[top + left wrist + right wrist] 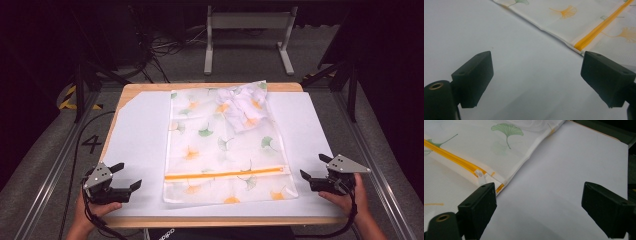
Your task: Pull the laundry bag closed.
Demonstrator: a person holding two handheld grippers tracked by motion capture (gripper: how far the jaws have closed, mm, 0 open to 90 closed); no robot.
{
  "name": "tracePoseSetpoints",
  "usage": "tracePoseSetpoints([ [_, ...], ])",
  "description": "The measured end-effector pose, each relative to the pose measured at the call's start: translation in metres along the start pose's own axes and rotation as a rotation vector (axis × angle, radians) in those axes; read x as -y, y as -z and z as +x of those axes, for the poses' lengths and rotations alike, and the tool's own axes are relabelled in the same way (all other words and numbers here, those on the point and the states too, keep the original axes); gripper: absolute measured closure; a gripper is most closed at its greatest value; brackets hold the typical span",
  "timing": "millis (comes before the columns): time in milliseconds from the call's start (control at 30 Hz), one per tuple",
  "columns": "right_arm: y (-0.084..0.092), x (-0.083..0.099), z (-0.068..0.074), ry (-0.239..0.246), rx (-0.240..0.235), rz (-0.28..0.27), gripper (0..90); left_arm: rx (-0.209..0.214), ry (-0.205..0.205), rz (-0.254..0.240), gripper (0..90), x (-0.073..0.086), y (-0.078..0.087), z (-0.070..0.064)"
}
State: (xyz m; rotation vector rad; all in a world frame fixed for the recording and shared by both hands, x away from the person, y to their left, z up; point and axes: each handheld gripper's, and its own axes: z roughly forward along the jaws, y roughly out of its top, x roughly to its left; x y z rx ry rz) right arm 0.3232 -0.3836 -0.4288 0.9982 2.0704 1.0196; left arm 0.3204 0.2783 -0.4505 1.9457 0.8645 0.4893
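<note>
One translucent white mesh bag [227, 150], printed with green and orange ginkgo leaves and crossed by a single orange zipper [225, 174], lies flat in the middle of the white sheet [137, 135] that covers the light wooden bench [145, 86]. The bag is a tall rectangle whose long axis runs away from the person, from the near edge of the bench toward the far edge; its zipper runs across that axis, close to the near end, so the zipped end points at the person. One bundle of crumpled white printed cloth [242, 107] sits at the bag's far right corner (whether it lies inside the mesh or on top of it I cannot tell). There are two grippers, one in each hand. The left gripper [126, 176] rests near the bench's near left corner, just beside the bag's left edge and apart from it, its jaws spread wide with nothing but bare sheet between them. The right gripper [314, 166] sits just off the bag's right edge, level with the zipper, jaws likewise wide and holding nothing; in the right gripper view the small white zipper pull [479, 173] lies just beyond one jaw.
</note>
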Motion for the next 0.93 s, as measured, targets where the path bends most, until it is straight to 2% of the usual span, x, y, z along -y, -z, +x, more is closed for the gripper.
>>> tracePoseSetpoints([
  [267, -0.004, 0.0, 0.005, 0.029, 0.0, 0.027, 13.1, 0.0, -0.013, 0.016, 12.4, -0.002, -0.004, 0.0],
  [600, -0.003, 0.001, 0.006, 0.029, -0.003, 0.02, 13.2, -0.016, -0.01, 0.037, 12.6, -0.003, -0.008, 0.001],
  [833, 0.0, 0.002, 0.006, 0.025, 0.004, 0.013, 13.1, -0.003, -0.002, 0.04, 12.6, -0.006, -0.011, 0.001],
  [933, 0.0, 0.002, 0.005, 0.019, 0.002, 0.01, 13.1, -0.007, -0.012, 0.043, 12.5, -0.006, -0.011, 0.001],
])
